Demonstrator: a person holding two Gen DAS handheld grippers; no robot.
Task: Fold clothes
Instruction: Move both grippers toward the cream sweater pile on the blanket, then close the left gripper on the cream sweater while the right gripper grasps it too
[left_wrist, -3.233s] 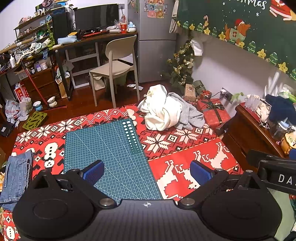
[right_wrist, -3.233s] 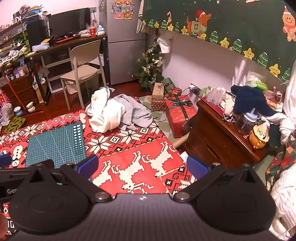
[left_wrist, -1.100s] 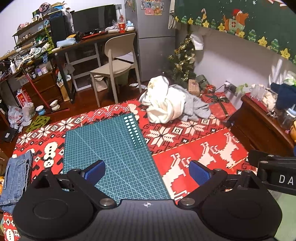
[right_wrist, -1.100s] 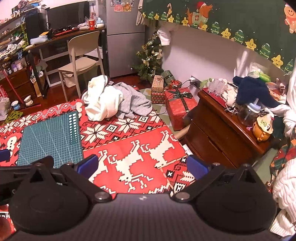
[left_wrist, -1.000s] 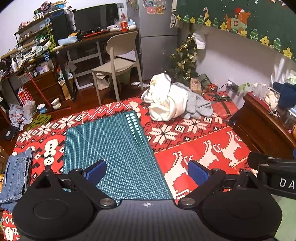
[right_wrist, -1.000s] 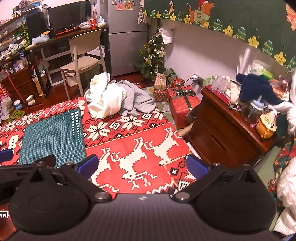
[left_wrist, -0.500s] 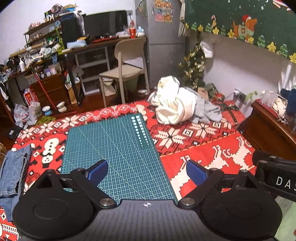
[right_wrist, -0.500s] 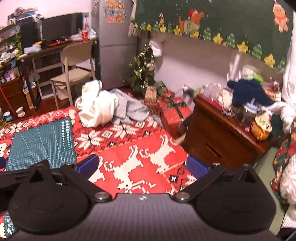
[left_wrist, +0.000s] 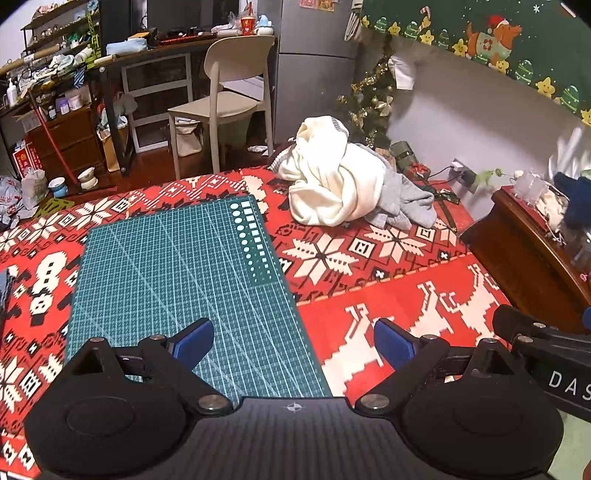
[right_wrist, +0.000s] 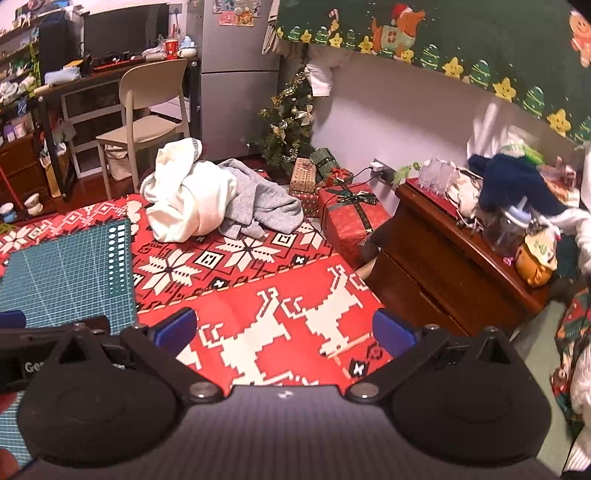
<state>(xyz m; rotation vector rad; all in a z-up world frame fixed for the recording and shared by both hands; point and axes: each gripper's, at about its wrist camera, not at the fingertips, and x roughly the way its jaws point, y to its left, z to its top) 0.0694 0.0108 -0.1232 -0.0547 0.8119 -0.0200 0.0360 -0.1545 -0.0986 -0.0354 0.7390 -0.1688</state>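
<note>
We are at the reach-out step: nothing is picked up yet. The left gripper (left_wrist: 293, 341) hovers over the green cutting mat (left_wrist: 173, 269) and the right gripper (right_wrist: 282, 330) over the red patterned blanket (right_wrist: 295, 295), both with jaws wide apart and empty. The clothes pile (left_wrist: 340, 184), white over grey, lies crumpled at the blanket's far edge, well apart from us. Next, we likely must advance and pinch one garment, though its edges are hard to make out.

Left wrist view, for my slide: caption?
Open left hand-held gripper above green cutting mat, white and grey clothes pile beyond.
</note>
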